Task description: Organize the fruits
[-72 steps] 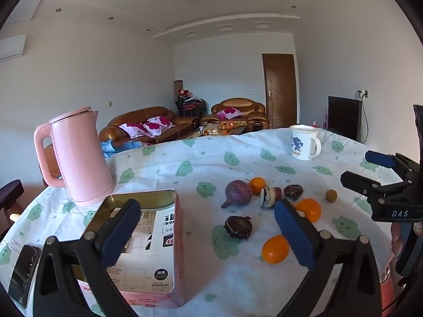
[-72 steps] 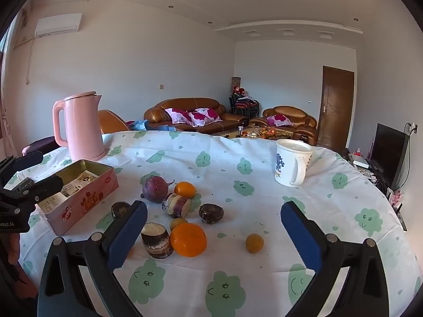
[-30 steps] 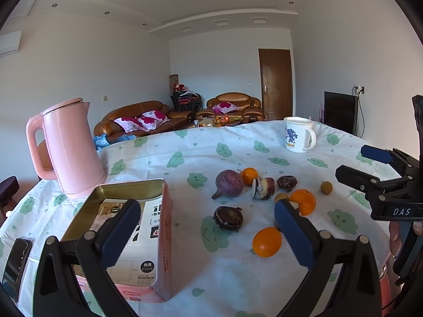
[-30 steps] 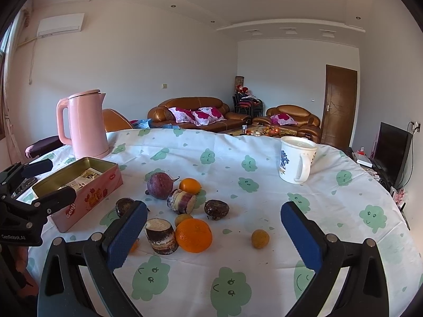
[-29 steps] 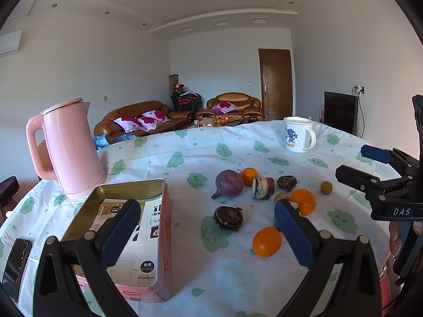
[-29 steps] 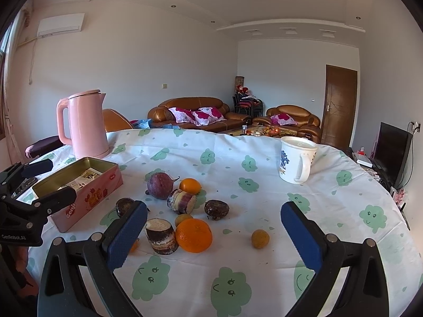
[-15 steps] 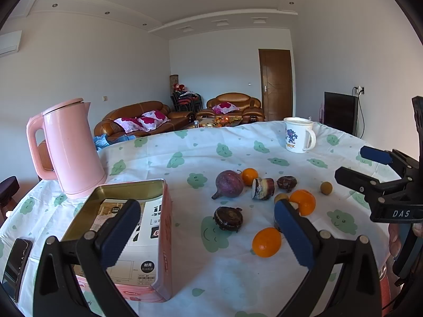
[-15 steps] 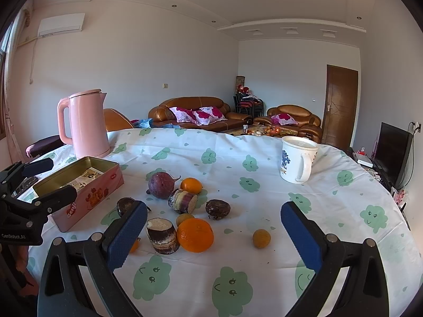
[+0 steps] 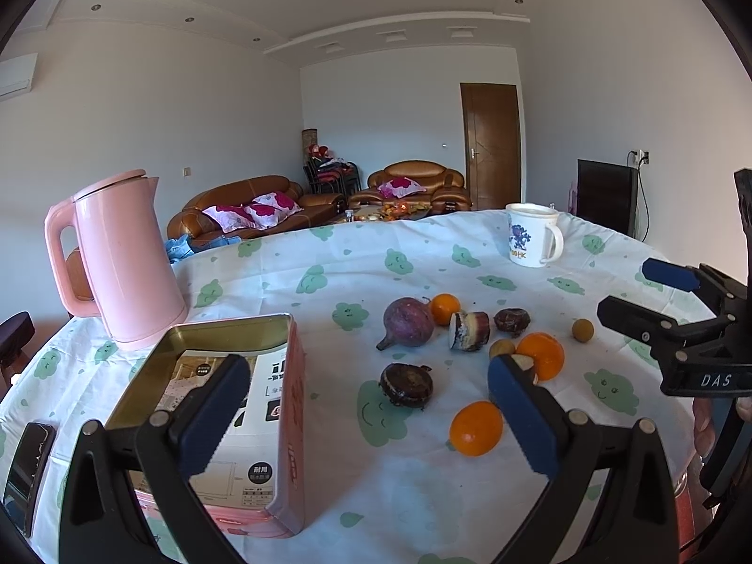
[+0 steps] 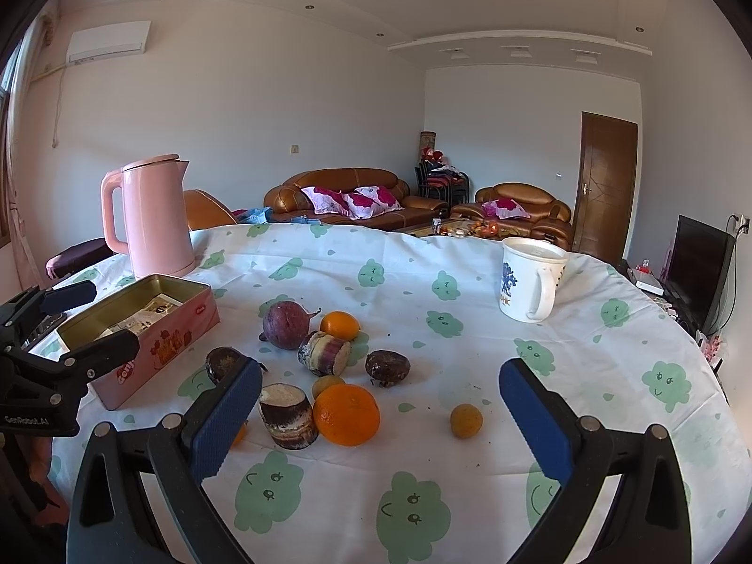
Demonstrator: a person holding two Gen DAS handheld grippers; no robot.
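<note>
Loose fruit lies mid-table: a purple beet-like root (image 9: 408,327) (image 10: 286,320), a large orange (image 10: 346,413) (image 9: 540,355), a smaller orange (image 9: 475,427), another small orange (image 10: 339,325), cut sugarcane stubs (image 10: 286,416) (image 9: 467,330), dark round fruits (image 9: 407,384) (image 10: 387,367) and a small yellow fruit (image 10: 466,420). An open pink tin (image 9: 221,418) (image 10: 141,329) stands to the left. My left gripper (image 9: 366,416) is open above the tin's right edge, holding nothing. My right gripper (image 10: 376,418) is open over the near fruit, also holding nothing.
A pink kettle (image 9: 120,254) (image 10: 152,221) stands behind the tin. A white mug (image 10: 528,279) (image 9: 533,234) sits far right. A dark phone (image 9: 26,458) lies at the left table edge. The round table (image 10: 611,376) wears a white cloth with green clouds.
Both views shifted slightly: the left gripper drifted a little since 2.4 s ago, and the right one edged toward the fruit. Both stay open; no fruit has moved.
</note>
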